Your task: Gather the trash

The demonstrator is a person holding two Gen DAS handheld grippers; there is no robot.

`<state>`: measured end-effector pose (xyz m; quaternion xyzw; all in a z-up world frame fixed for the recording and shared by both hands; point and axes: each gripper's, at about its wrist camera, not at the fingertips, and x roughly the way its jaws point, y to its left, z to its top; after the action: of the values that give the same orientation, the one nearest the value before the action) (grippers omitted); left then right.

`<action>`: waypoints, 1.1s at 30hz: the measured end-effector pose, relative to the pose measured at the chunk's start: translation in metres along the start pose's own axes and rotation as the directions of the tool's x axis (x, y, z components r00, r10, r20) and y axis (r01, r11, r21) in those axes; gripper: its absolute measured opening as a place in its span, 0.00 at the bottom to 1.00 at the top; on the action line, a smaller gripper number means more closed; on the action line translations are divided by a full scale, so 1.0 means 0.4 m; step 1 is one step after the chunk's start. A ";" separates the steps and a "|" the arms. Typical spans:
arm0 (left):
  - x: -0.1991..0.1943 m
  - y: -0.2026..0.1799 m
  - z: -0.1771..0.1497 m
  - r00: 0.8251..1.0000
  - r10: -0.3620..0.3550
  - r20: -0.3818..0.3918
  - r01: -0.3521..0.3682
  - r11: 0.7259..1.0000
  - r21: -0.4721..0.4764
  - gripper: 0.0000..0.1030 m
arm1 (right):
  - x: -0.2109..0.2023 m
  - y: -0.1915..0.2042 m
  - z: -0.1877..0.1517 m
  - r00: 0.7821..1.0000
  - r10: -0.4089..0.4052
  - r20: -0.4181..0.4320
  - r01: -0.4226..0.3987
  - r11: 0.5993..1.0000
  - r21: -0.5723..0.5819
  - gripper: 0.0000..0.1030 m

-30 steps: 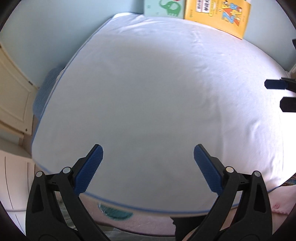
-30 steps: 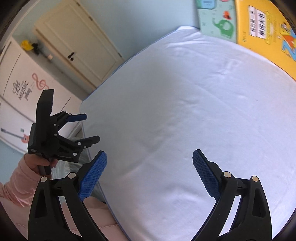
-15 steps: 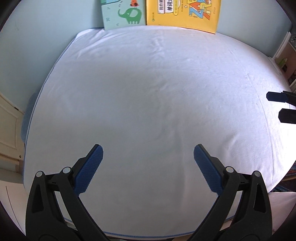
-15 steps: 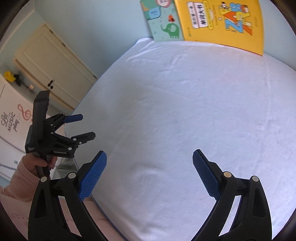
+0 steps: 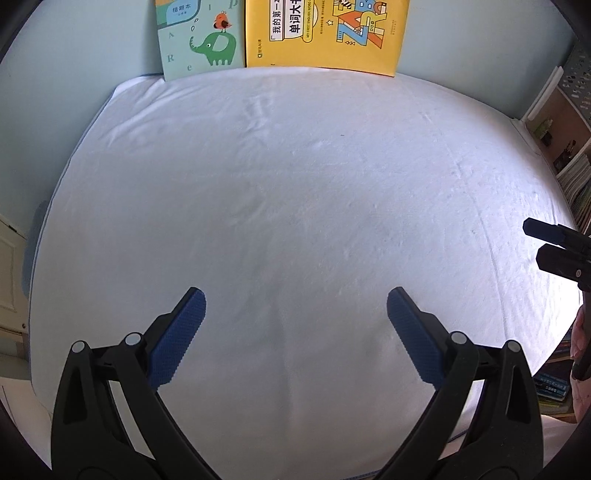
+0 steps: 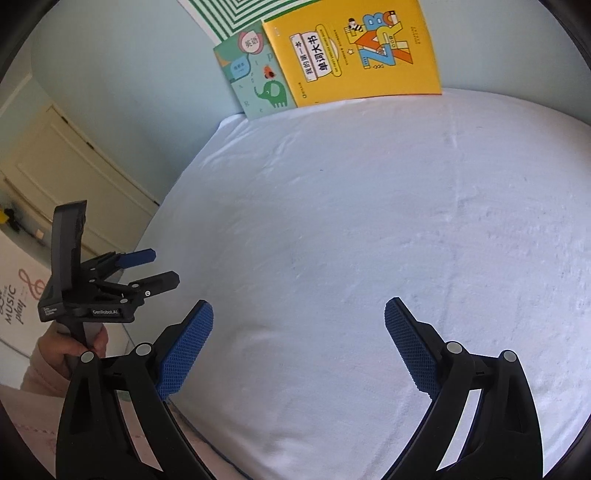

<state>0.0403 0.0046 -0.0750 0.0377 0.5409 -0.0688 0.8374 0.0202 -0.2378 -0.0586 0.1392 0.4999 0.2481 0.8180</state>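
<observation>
No piece of trash shows in either view. A wide surface under a white sheet (image 5: 295, 192) fills both views, and the sheet is bare. My left gripper (image 5: 295, 299) hovers open over its near middle, with nothing between the blue pads. From the right wrist view I see it, the left gripper (image 6: 162, 266), held by a hand in a pink sleeve at the sheet's left edge. My right gripper (image 6: 297, 306) is open too and holds nothing. In the left wrist view the right gripper (image 5: 533, 242) pokes in from the far right.
A yellow book (image 5: 325, 33) and a green elephant book (image 5: 201, 40) lean on the pale blue wall behind the sheet. A shelf with books (image 5: 569, 155) stands to the right, and a cream door (image 6: 55, 177) to the left. More books (image 5: 554, 384) lie low at right.
Both views have swung from the sheet's left edge toward its middle and the back wall. The two books now sit larger and more upright. Both grippers stayed open.
</observation>
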 end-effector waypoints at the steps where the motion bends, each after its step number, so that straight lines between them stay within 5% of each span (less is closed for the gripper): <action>1: -0.001 -0.008 0.006 1.000 0.004 0.002 -0.004 1.000 0.004 0.93 | -0.004 -0.003 0.001 1.000 -0.003 0.008 0.003 1.000 0.009 0.90; 13: -0.002 -0.080 0.069 0.998 0.054 0.039 -0.056 0.998 0.033 0.93 | -0.067 -0.059 0.006 0.995 -0.047 0.084 0.039 0.994 0.103 0.91; 33: 0.014 -0.135 0.092 0.999 0.016 0.041 -0.018 0.999 0.050 0.93 | -0.087 -0.083 0.004 0.990 -0.075 0.117 0.057 0.986 0.155 0.91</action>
<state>0.0673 -0.0544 -0.0643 0.0618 0.5215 -0.0761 0.8476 0.0173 -0.2847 -0.0476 0.1991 0.4707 0.1733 0.8419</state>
